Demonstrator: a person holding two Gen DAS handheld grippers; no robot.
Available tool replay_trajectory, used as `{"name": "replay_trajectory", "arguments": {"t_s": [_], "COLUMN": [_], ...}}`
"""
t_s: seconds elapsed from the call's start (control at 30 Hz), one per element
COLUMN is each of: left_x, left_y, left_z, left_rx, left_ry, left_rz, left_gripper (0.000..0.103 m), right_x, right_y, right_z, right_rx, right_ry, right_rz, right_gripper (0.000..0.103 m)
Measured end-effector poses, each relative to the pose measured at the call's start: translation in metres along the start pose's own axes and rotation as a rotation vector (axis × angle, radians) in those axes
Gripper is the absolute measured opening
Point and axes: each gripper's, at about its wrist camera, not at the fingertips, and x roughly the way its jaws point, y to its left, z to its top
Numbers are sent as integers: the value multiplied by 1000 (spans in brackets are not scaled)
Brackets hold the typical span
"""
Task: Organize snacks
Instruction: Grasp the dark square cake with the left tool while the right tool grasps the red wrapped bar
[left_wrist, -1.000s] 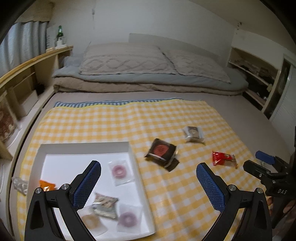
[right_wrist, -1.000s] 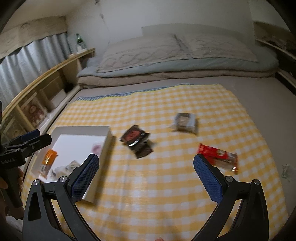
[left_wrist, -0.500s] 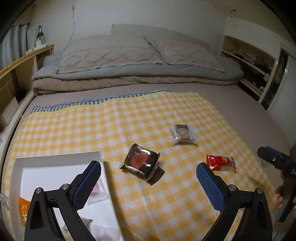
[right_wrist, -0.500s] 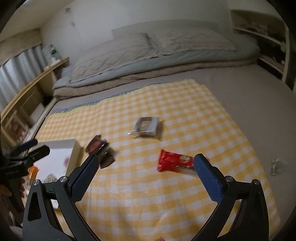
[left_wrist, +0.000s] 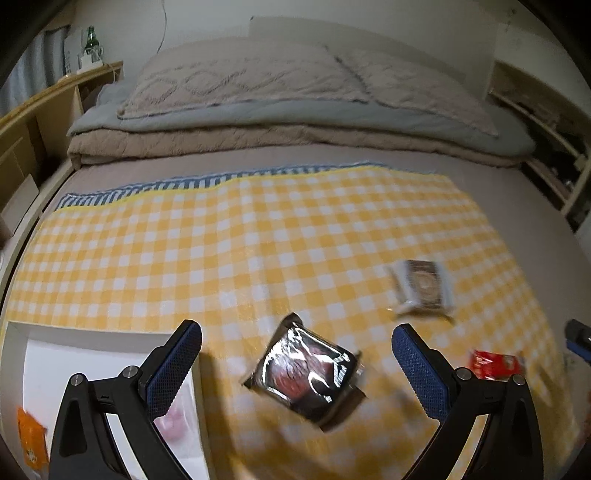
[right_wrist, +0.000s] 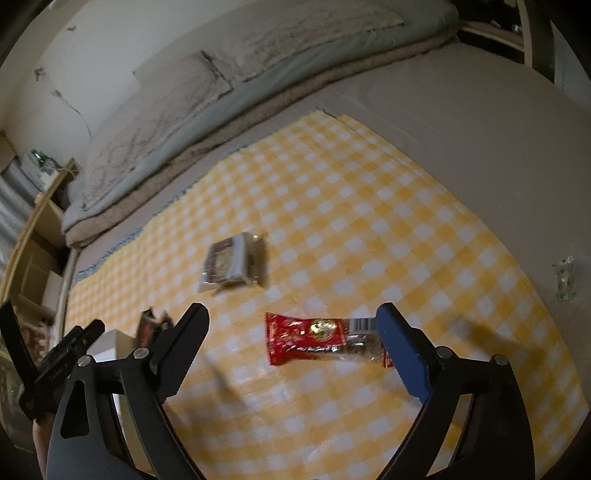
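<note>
At seven o'clock in the left wrist view, a white tray sits on the yellow checked cloth, holding an orange packet at its near left and a pinkish clear-wrapped sweet behind the left finger; the rest of its contents are hidden. Left gripper hangs with its fingers spread wide, gripping nothing, and a dark glossy snack pack lies on the cloth between them, apart from both pads. A clear-wrapped grey snack lies at two o'clock, beyond the right finger. Right gripper is likewise wide apart and empty. A red snack bar lies flat between its fingers, its right end passing behind the blue pad at three o'clock; contact cannot be told.
</note>
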Motion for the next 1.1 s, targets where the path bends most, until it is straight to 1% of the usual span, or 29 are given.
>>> {"name": "replay_trajectory", "arguments": {"t_s": [0.17, 0.23, 0.3, 0.37, 0.47, 0.57, 0.6, 0.63, 0.73, 0.83, 0.93, 1.0, 1.1], "left_x": [47, 64, 73, 85, 98, 113, 117, 122, 129, 131, 131, 129, 129], "left_y": [-4, -8, -8, -8, -6, -9, -10, -12, -9, -8, -5, 1, 2], "left_z": [8, 11, 14, 19, 20, 19, 18, 16, 9, 6, 0, -3, -6], "left_rx": [20, 39, 46, 30, -8, -11, -4, 19, 55, 85, 85, 80, 72], "left_ry": [61, 80, 84, 99, 121, 173, 187, 196, 222, 235, 248, 249, 239], "left_rz": [32, 17, -28, -128, -228, -294, -293, -277, -252, -220, -184, -165, -165], "left_gripper": [103, 103, 103, 103, 103, 103, 103, 103, 103, 103, 103, 103, 103], "right_x": [20, 28, 36, 41, 49, 56, 59, 60, 67, 75, 84, 90, 93], "right_y": [-7, -10, -13, -15, -20, -25, -27, -29, -31, -30, -29, -30, -29], "right_z": [4, 5, 7, 8, 9, 10, 11, 11, 12, 10, 5, -1, -8], "right_rx": [1, 8, 15, 9, 3, 21, 26, 27, 20, -4, -33, -34, -51], "right_ry": [33, 52, 67, 70, 78, 89, 88, 83, 82, 101, 143, 194, 243], "right_rz": [-25, -30, -31, -35, -45, -32, -14, -4, 12, 15, -4, -8, 4], "right_gripper": [86, 83, 82, 79, 77, 76, 76, 76, 76, 76, 76, 76, 76]}}
